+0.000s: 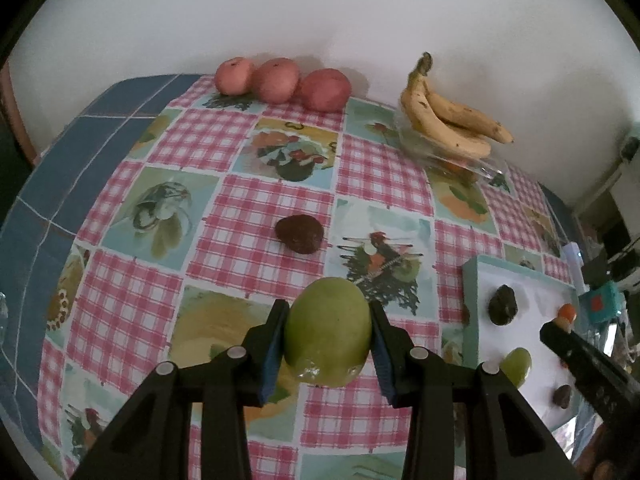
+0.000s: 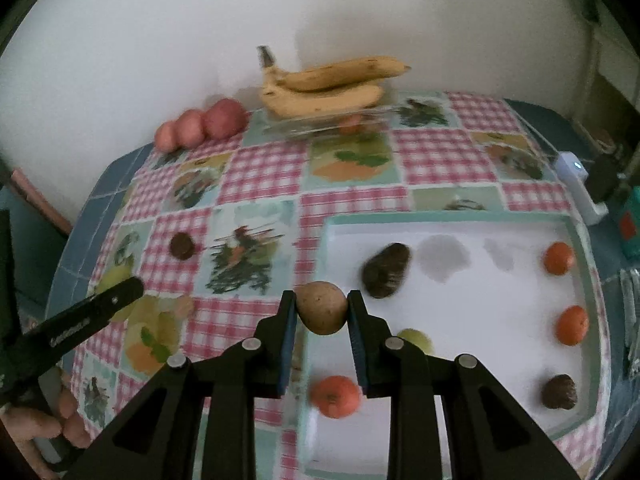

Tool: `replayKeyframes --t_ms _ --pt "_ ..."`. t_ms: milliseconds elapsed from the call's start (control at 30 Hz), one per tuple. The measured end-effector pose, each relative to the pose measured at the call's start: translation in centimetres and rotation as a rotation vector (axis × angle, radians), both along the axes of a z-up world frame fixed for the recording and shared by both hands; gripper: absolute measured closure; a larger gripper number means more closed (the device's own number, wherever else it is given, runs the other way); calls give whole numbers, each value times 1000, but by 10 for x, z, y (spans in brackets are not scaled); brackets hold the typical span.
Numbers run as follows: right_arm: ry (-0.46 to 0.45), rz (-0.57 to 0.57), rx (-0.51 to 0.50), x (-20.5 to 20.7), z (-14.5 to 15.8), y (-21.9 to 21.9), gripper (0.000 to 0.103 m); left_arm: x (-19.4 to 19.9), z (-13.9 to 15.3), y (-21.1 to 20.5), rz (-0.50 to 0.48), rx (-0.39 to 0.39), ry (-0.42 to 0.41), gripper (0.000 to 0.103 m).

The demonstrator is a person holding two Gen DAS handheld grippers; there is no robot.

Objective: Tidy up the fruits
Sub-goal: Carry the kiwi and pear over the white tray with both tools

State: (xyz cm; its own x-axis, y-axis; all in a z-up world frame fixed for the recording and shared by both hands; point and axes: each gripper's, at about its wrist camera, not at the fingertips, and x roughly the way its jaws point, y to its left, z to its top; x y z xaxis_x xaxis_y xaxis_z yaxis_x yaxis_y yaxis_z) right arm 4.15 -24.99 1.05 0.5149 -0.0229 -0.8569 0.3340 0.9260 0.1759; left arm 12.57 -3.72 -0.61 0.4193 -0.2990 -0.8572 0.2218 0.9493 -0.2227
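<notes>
Left gripper (image 1: 327, 338): we are clamping the green mango (image 1: 327, 330) between both pads, above the checked tablecloth (image 1: 256, 236).
Right gripper (image 2: 321, 307): we are pinching a brown round fruit (image 2: 321, 307) over the white tray (image 2: 576, 232) edge.
Risk: smooth, rounded skins are giving little purchase; either fruit could be slipping out and rolling off.
Textures: the mango is looking waxy, the tray's dark avocado (image 2: 386, 269) knobbly.

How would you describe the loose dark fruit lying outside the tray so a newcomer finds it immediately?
Start at the checked tablecloth. Near its middle, between the three red apples at the wall and the left gripper, lies one dark brown fruit. Unlike the other dark fruits, it sits alone on the cloth, outside the white tray.
</notes>
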Motion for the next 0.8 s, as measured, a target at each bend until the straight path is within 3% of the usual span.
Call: replayKeyframes --t_ms 300,433,633,800 --pt "62 -162 -41 -26 -13 -70 77 -24 8 -53 -124 37 -37 62" --pt "70 -228 -35 -42 -18 -101 77 -41 9 -88 -230 13 -44 62" --pt "89 -268 -25 -52 -27 -121 77 -66 1 -145 -379 35 -73 62" --pt "116 -273 -16 -50 -42 -130 77 -70 -19 -175 -440 76 -90 61"
